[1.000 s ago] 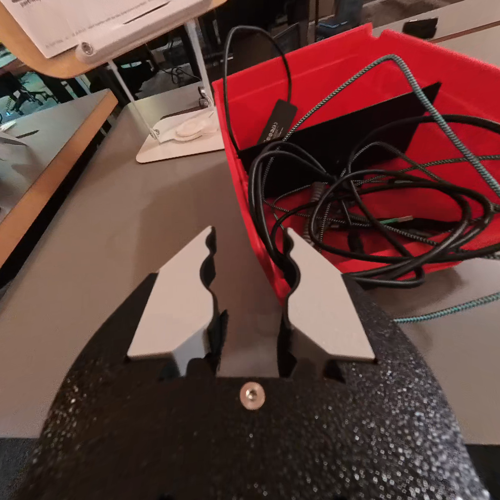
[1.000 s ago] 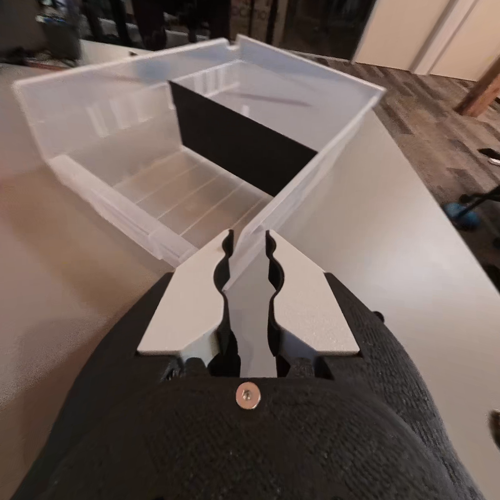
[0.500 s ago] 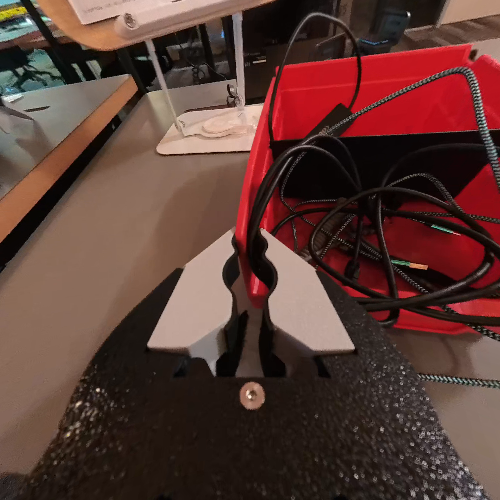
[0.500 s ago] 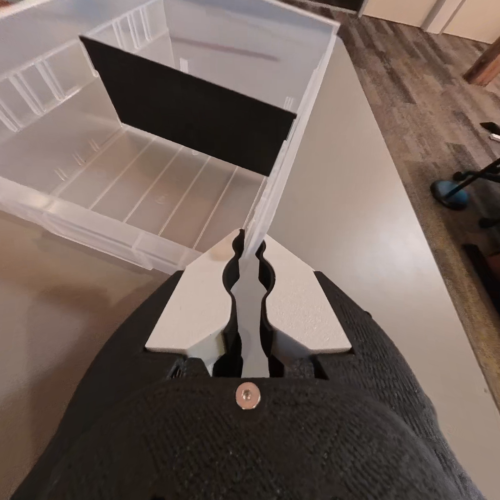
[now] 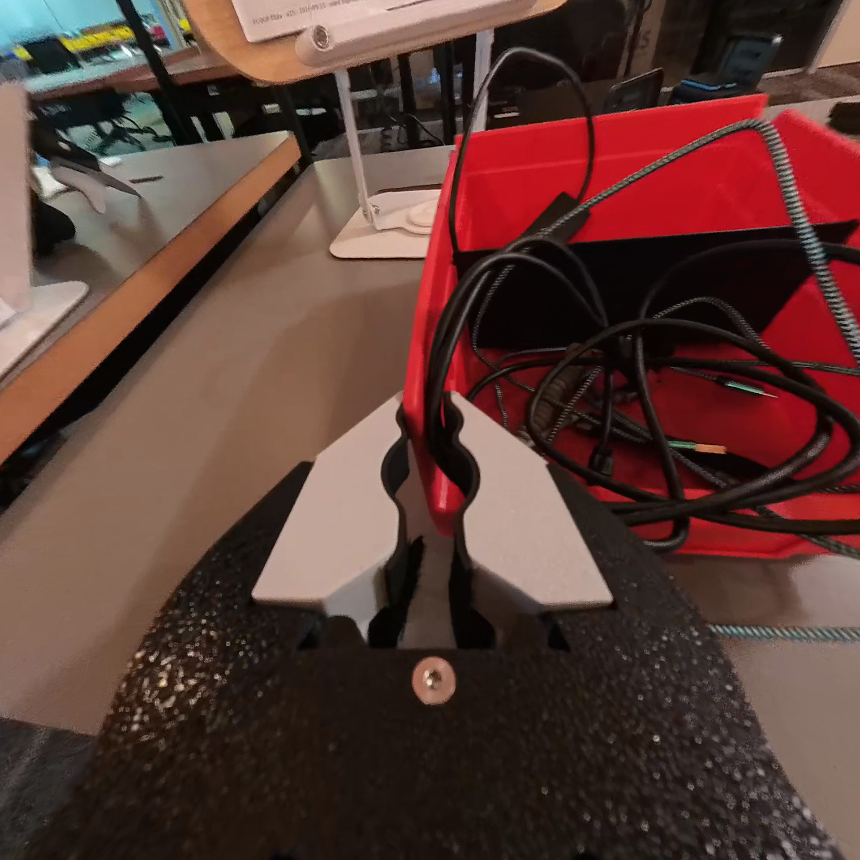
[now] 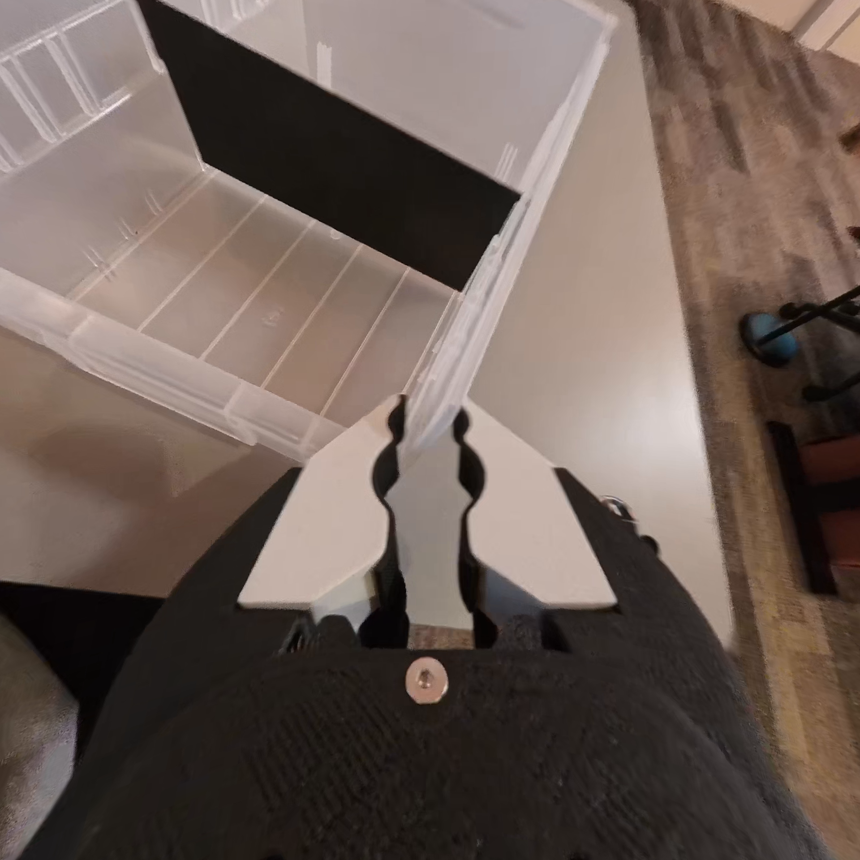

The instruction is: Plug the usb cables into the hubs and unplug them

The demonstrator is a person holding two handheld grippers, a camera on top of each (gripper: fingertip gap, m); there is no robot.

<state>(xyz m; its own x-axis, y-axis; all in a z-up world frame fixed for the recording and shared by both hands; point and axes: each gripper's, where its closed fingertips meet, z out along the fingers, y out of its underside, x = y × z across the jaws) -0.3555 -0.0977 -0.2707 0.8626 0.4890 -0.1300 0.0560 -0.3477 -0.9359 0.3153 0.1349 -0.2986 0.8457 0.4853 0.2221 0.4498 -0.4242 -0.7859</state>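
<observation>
Grey surface | left tool clamps red bin corner wall, usb cables tangled inside | right tool pinches clear bin corner wall

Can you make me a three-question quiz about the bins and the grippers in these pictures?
1. Where are the tangled black cables?
A. In the red plastic bin
B. In the clear bin
C. On the floor

2. What colour is the divider inside the clear plastic bin?
A. White
B. Black
C. Red

3. What is the left gripper doing?
A. Holding a plug
B. Hanging wide open above the table
C. Closed on the red bin's wall

Answers:
1 A: the cables pile inside the red plastic bin.
2 B: the clear plastic bin has a black divider.
3 C: the left gripper pinches its corner.
</observation>
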